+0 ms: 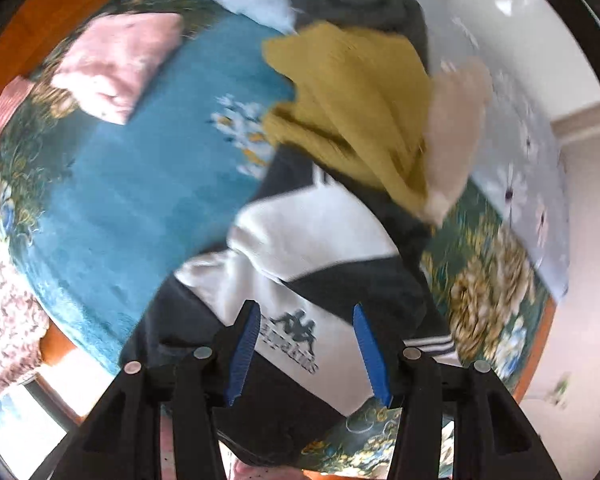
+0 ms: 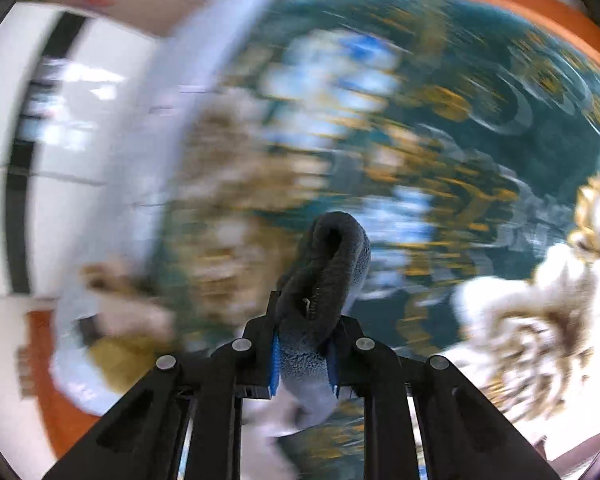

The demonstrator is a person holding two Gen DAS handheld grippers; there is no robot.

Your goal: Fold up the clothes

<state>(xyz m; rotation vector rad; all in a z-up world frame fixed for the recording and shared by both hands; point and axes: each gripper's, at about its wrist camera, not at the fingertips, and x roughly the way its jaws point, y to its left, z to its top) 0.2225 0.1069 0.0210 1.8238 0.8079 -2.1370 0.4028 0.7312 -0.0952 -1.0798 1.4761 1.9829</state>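
In the left wrist view my left gripper point(image 1: 306, 350) hangs open above a black and white sports jacket point(image 1: 300, 240) with a logo, its blue pads apart and nothing pinched. A mustard yellow garment point(image 1: 352, 108) lies on the jacket's far end, with a beige piece point(image 1: 456, 136) beside it and a dark grey garment point(image 1: 356, 4) behind. In the right wrist view my right gripper point(image 2: 302, 360) is shut on a thick grey fleecy garment point(image 2: 328, 272), a fold of which bulges up past the fingertips. The background there is heavily blurred.
The clothes lie on a teal floral blanket point(image 1: 140, 184) over an orange-edged table. A folded pink garment point(image 1: 120, 64) sits at the far left, a speckled pink-white fluffy piece point(image 1: 4, 312) at the left edge. A fluffy cream and brown garment point(image 2: 532, 340) lies at the right.
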